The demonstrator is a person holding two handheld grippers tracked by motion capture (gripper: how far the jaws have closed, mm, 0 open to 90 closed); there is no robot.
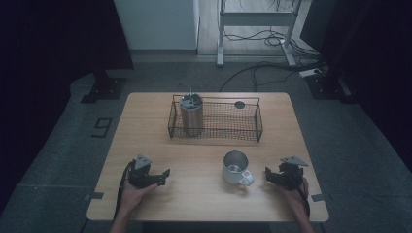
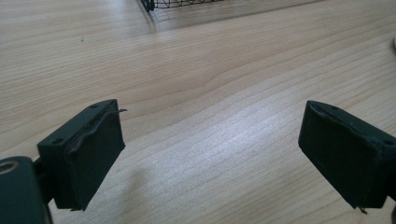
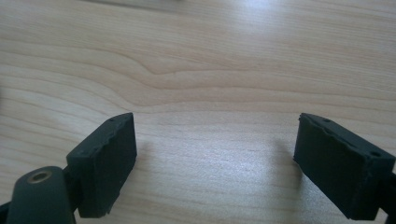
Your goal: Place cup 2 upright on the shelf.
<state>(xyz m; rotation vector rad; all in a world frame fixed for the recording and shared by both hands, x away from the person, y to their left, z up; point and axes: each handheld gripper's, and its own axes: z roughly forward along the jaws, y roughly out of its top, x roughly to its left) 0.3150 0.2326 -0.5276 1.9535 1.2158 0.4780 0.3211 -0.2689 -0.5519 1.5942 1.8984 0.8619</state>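
Mug (image 1: 236, 168) stands lower right of centre on the worktop (image 1: 194, 160), handle toward the lower right. Left gripper (image 1: 165, 175), at lower left, is released and empty. Right gripper (image 1: 268, 174), just beside the handle, also gapes empty; approach level and square before pinching.

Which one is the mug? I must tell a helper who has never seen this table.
On the wooden table, look in front of the wire basket, on the near half towards the right gripper. The mug stands alone there: open-topped, with a white handle, unlike the tall lidded metal canister inside the basket.
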